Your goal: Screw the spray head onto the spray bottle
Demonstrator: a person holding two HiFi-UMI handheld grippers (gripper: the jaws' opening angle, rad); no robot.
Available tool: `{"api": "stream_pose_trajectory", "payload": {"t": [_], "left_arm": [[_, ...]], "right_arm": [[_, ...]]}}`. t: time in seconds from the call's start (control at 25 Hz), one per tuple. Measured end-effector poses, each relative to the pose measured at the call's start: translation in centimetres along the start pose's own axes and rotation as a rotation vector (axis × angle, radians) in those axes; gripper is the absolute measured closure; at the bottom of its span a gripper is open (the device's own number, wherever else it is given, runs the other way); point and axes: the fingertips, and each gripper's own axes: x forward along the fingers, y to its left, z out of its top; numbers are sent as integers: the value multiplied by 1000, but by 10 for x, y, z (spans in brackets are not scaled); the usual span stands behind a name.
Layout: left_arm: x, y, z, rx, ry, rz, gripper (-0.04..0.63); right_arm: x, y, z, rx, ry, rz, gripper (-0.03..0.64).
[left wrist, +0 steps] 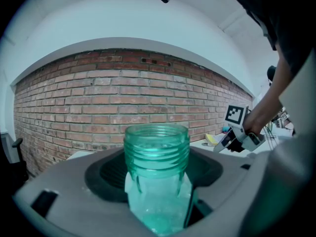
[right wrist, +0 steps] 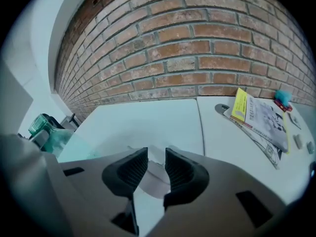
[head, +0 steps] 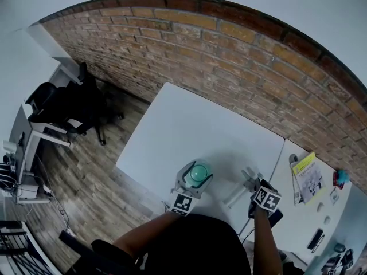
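A clear green spray bottle (head: 199, 172) stands upright between the jaws of my left gripper (head: 194, 182), near the front of the white table (head: 189, 125). In the left gripper view its open threaded neck (left wrist: 157, 149) fills the middle, and the jaws are shut on the bottle's body. To its right my right gripper (head: 252, 184) points steeply down, shut on the white spray head (head: 248, 179), whose thin tube (head: 232, 199) trails toward me. The right gripper view shows the white head (right wrist: 150, 177) between the ribbed pads (right wrist: 129, 168), with the bottle (right wrist: 47, 130) far left.
A red brick wall (head: 229, 44) runs behind the table. A second white table (head: 321, 211) at the right carries a yellow booklet (head: 308, 175), a teal item (head: 342, 176) and small dark items. A black chair (head: 69, 105) stands on the wood floor at the left.
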Motion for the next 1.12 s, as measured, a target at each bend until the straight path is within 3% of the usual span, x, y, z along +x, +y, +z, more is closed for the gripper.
{"api": "stream_pose_trajectory", "payload": {"t": [0.4,0.64,1.12], "left_arm": [[0,-1,0,-16,11,4,270],[0,1,7,-70,1,31,270],[0,2,7,-68,0,26,270]], "right_arm": [[20,-21,-6,112,88,-52,518],[31,-24,-12,190,129,-28,518],[52,-34,-22,397,205,22,518]]}}
